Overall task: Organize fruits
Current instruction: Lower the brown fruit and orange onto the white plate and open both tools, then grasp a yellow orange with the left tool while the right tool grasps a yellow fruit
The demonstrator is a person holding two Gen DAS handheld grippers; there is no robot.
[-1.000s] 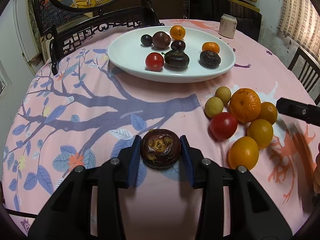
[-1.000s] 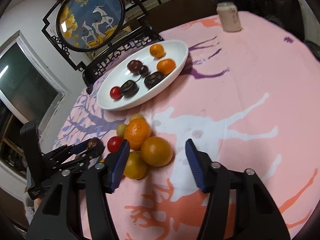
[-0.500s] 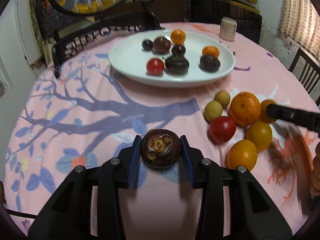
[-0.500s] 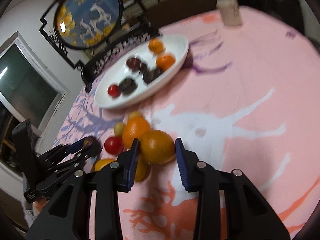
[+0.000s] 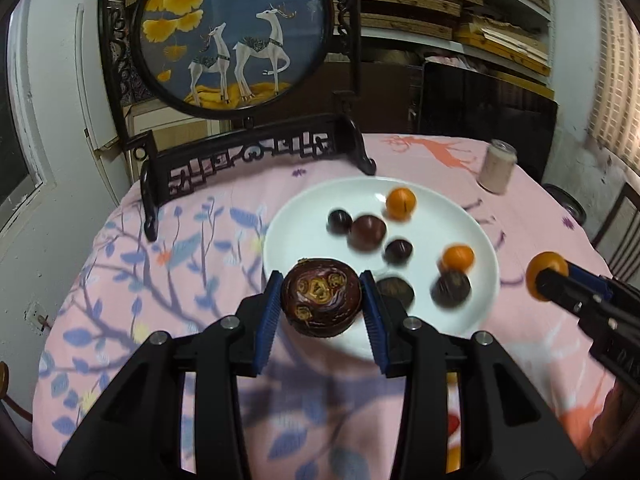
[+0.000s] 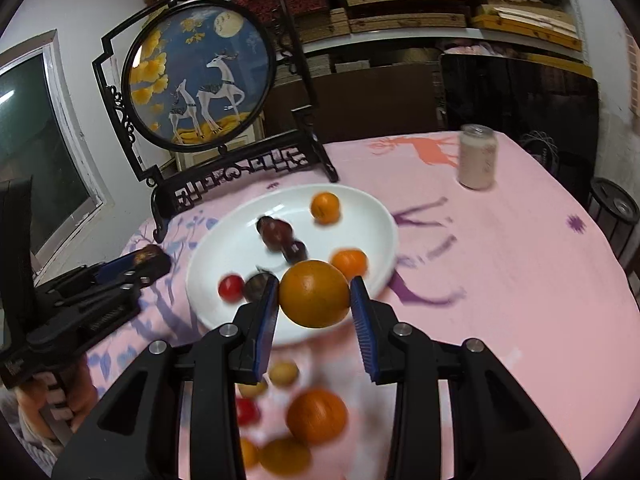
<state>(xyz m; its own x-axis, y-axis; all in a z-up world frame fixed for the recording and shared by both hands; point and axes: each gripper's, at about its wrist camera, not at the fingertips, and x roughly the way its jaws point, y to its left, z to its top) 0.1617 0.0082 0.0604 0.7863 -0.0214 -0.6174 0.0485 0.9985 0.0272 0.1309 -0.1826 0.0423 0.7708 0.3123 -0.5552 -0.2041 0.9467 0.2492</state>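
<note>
Both claws carry fruit above the near rim of the white plate [image 5: 460, 204].

L claw [image 5: 322, 307] clamped on a dark purple fruit [image 5: 321, 298], which hides the plate's near-left part w/ the tomato [image 6: 231, 287]. R claw [image 6: 314, 307] clamped on an orange [image 6: 314, 294], covering the plate's front edge. Plate fruit blurred; kinds hard to tell. Loose fruit pile [image 6: 316, 416] on the pink cloth [image 6: 500, 280] blurred, partly cut off by the R claw's arms.

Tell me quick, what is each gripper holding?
Left gripper: closed on the dark purple fruit.
Right gripper: closed on the orange.
</note>
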